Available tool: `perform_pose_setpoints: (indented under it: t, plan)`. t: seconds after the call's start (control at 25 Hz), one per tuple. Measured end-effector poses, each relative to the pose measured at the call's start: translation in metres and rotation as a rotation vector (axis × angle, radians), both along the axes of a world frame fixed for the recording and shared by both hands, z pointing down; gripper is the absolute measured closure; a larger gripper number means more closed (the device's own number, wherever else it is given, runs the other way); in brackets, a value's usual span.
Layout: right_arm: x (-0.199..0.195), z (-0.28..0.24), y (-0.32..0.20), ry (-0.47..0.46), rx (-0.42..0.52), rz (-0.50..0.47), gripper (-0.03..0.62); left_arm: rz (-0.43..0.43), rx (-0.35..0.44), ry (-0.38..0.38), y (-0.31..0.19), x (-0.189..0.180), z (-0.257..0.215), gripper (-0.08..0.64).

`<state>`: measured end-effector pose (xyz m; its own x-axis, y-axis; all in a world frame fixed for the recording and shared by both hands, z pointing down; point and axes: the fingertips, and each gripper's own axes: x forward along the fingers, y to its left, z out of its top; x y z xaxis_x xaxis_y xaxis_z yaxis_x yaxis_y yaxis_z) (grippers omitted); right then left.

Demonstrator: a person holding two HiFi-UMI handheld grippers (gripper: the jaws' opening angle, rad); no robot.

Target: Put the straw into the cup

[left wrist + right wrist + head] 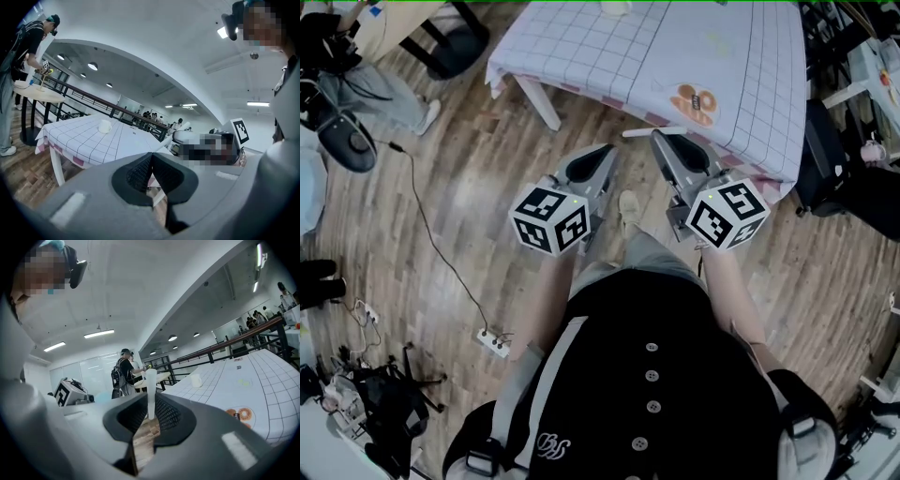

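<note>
My right gripper (150, 416) is shut on a white straw (151, 389), which stands upright between its pads. In the head view the straw (649, 131) sticks out sideways at the right gripper's (662, 139) tip, just short of the table's near edge. A small white cup (617, 7) sits at the far side of the table (581, 56); it also shows in the left gripper view as the cup (105, 125) and in the right gripper view as the cup (196, 380). My left gripper (151, 169) is shut with nothing in it, beside the right one.
The table wears a checked cloth with a doughnut print (698, 101) near its front corner. A white power strip (494, 343) and its cable lie on the wood floor at left. Bags and chairs crowd both sides. A person stands at a round table (40, 96).
</note>
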<state>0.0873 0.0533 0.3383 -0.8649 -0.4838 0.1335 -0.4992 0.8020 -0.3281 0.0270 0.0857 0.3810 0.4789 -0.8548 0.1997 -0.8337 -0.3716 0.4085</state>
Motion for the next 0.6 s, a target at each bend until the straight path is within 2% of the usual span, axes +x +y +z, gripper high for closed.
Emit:
perform_pose_setpoints:
  t: [0.2,0.6]
  plan:
    - [-0.013,0.001,-0.065,0.002,-0.018,-0.023,0.551,-0.026,-0.002,-0.016,-0.059,-0.015,-0.005,0.561]
    - [-0.047,0.008,-0.158,0.009,-0.025,-0.106,0.552,-0.082,-0.026,-0.038,-0.149,-0.046,0.003,0.561]
